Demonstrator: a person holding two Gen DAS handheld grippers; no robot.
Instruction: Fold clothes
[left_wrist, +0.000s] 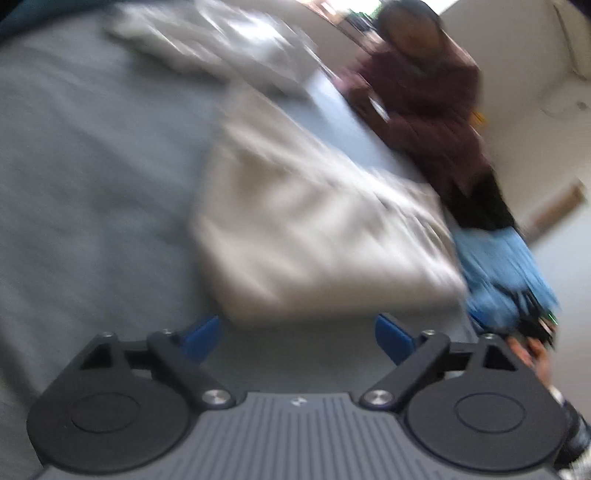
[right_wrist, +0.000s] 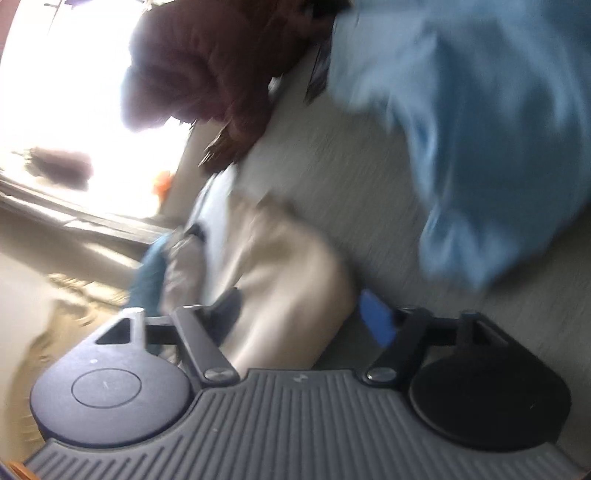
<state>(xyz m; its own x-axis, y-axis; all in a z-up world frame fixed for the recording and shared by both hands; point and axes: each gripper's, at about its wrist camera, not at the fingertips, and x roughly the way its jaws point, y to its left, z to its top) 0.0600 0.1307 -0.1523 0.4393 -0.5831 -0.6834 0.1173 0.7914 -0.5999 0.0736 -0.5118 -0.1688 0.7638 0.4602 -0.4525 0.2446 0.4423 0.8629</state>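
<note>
Just ahead of spread left claw, folded beige garment

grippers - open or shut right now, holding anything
left gripper: jaws open, holding nothing.
right gripper: jaws open, beige cloth lies between them, not gripped.

A grey-blue fabric-covered surface fills the left wrist view, with a pale wall rising behind it and a tan wooden strip low along that wall. In the blurred right wrist view, a glaring bright window sits above a sandy beige floor, beside a small orange object.
</note>
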